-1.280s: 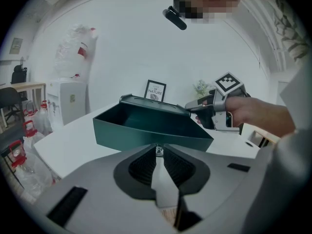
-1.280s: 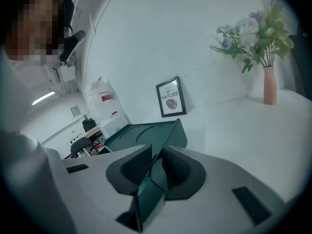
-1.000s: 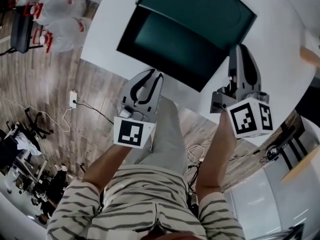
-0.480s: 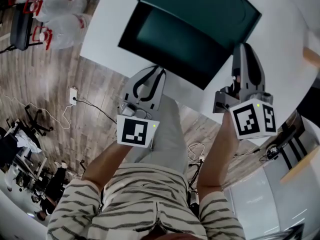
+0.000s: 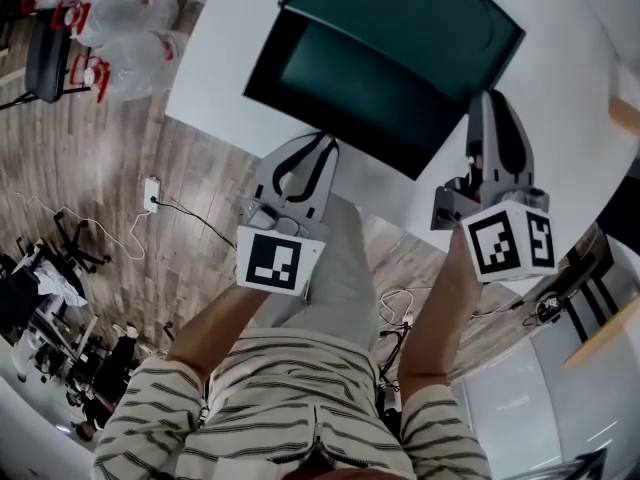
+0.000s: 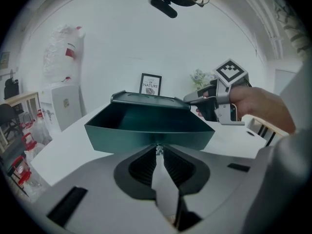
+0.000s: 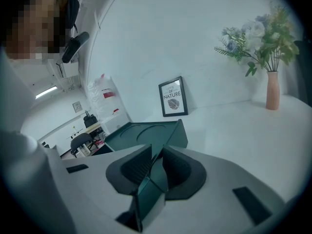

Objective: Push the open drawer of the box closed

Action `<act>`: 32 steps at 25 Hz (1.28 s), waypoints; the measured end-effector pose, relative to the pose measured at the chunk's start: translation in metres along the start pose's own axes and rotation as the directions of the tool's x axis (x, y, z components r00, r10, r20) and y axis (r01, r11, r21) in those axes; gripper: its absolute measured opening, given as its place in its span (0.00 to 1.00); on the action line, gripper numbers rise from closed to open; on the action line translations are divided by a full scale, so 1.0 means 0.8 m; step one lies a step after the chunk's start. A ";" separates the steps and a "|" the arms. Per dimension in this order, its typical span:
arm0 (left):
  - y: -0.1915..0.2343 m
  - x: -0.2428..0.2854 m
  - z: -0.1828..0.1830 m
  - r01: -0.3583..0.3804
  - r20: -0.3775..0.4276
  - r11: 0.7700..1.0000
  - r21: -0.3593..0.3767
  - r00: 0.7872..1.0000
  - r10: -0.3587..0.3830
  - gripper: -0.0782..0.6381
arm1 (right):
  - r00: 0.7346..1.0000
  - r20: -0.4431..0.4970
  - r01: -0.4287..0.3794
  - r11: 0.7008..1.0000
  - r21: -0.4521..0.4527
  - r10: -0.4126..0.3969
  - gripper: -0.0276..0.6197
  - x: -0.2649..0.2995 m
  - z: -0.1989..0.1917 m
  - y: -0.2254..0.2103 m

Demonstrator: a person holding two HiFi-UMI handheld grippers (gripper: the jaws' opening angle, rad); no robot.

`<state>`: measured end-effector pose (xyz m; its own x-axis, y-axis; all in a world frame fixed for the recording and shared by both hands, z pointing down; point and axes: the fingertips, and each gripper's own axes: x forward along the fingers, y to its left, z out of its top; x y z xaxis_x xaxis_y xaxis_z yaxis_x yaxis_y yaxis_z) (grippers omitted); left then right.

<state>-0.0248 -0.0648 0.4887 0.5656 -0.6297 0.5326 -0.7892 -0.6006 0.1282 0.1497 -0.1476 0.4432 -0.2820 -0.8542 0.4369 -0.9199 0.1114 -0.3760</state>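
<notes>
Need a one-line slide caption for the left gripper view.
Left gripper, fingers together, faces the open drawer front; right gripper beside the box.

Box cut off by head view's upper edge, plastic bags cropped there too

Clear run to the drawer front

Only bare table separates the left gripper from the open drawer.

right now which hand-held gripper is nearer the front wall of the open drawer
Left. The left hand-held gripper points at the drawer's front wall, tips almost on it; the right hand-held gripper is off its right end.
</notes>
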 end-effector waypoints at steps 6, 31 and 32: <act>0.001 0.002 -0.004 0.003 -0.043 1.000 -0.004 0.999 -0.004 0.17 | 1.000 -0.004 -0.002 1.000 -0.004 0.002 0.16 0.001 -0.006 0.001; 0.007 0.023 0.017 -0.001 -0.062 1.000 0.002 0.998 0.001 0.16 | 1.000 -0.019 -0.002 1.000 -0.012 0.002 0.16 0.002 -0.009 0.001; 0.009 0.024 0.017 -0.006 -0.062 1.000 -0.004 0.998 0.005 0.16 | 1.000 -0.020 -0.003 1.000 -0.015 0.003 0.16 0.002 -0.009 0.001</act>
<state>-0.0160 -0.0878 0.4888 0.5456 -0.6011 0.5840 -0.7933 -0.5950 0.1287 0.1462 -0.1456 0.4493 -0.2903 -0.8434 0.4521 -0.9229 0.1219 -0.3651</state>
